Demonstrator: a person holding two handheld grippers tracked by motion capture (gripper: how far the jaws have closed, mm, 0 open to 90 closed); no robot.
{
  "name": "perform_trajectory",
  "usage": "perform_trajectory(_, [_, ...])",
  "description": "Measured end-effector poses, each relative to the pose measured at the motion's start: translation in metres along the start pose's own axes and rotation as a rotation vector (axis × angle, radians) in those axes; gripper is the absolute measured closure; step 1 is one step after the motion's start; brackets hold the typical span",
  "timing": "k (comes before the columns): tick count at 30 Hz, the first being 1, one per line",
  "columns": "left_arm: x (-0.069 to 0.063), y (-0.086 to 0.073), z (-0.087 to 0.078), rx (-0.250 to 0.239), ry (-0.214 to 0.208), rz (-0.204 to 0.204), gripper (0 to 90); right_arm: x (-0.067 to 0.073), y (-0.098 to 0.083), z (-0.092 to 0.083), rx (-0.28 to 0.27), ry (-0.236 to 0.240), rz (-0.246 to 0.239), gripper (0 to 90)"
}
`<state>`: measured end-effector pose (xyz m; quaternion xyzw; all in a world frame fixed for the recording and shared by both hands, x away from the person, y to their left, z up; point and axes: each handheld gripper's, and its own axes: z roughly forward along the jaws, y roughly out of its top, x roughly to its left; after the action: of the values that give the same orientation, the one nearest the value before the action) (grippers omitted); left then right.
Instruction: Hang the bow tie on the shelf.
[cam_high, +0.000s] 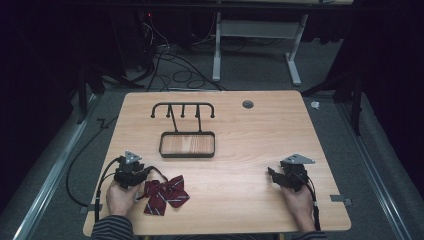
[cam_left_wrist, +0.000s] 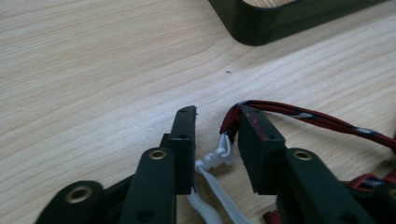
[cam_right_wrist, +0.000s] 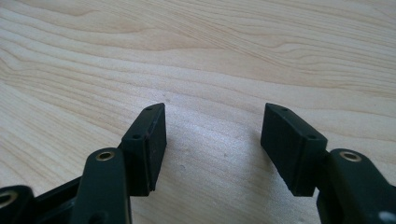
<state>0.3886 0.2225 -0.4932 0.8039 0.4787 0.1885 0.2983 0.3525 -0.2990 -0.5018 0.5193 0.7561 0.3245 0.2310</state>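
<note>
The left gripper (cam_left_wrist: 212, 119), jaws narrowed, is straddling the dark red striped bow tie's (cam_high: 166, 194) white clasp (cam_left_wrist: 217, 156), seemingly untouched; the right gripper (cam_right_wrist: 212, 114) is gaping wide near the black wire rack (cam_high: 184, 131).

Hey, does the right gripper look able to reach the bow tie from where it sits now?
Probably yes: bare table lies between the right gripper and the bow tie, with nothing in the way. The left gripper already sits at the bow tie's strap.
</note>
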Motion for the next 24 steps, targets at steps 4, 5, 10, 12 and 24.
perform_trajectory(4, [0.000, 0.000, -0.001, 0.008, -0.017, 0.019, 80.1, 0.000, 0.000, 0.000, 0.001, 0.000, 0.001, 42.1])
perform_trajectory(5, [0.000, 0.000, -0.001, 0.008, -0.017, 0.019, 82.8, 0.000, 0.000, 0.000, 0.000, -0.001, 0.000, 42.1])
perform_trajectory(10, [0.003, 0.000, -0.001, 0.007, -0.039, 0.008, 86.4, 0.000, 0.000, 0.000, 0.000, -0.001, 0.000, 42.1])
perform_trajectory(12, [0.003, 0.000, -0.002, -0.002, -0.050, 0.001, 86.6, 0.000, 0.000, 0.000, 0.000, -0.001, 0.000, 42.1])
perform_trajectory(24, [0.003, 0.009, -0.031, -0.093, -0.087, -0.025, 86.8, 0.000, 0.000, 0.000, 0.000, 0.000, -0.002, 42.0])
